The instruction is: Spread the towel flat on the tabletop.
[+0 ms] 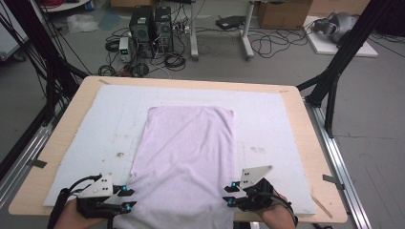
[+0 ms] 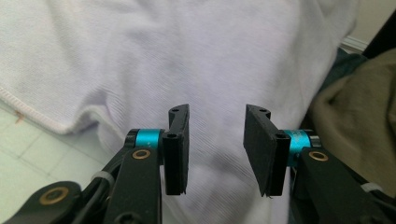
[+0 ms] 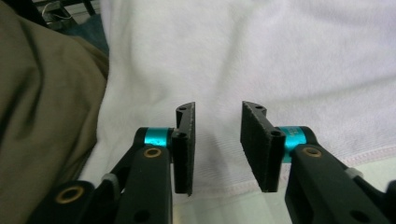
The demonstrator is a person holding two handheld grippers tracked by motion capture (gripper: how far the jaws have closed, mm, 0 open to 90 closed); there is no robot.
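A pale lilac towel point(image 1: 186, 152) lies flat on the white mat point(image 1: 110, 119), its near end hanging over the table's front edge. My left gripper point(image 1: 128, 198) sits at the towel's near left edge, my right gripper point(image 1: 228, 193) at its near right edge. In the left gripper view the left gripper point(image 2: 217, 112) is open above the towel point(image 2: 187, 56), with a gap between the pads and no cloth pinched. In the right gripper view the right gripper point(image 3: 218, 108) is likewise open over the towel point(image 3: 261, 56), close to its stitched hem.
The mat covers a wooden table point(image 1: 305, 143) whose bare rim shows all round. Black frame posts point(image 1: 334, 71) stand at the back corners. Computers and cables point(image 1: 150, 28) sit on the floor beyond. The person's olive clothing point(image 3: 42, 93) lies close behind the towel's hanging end.
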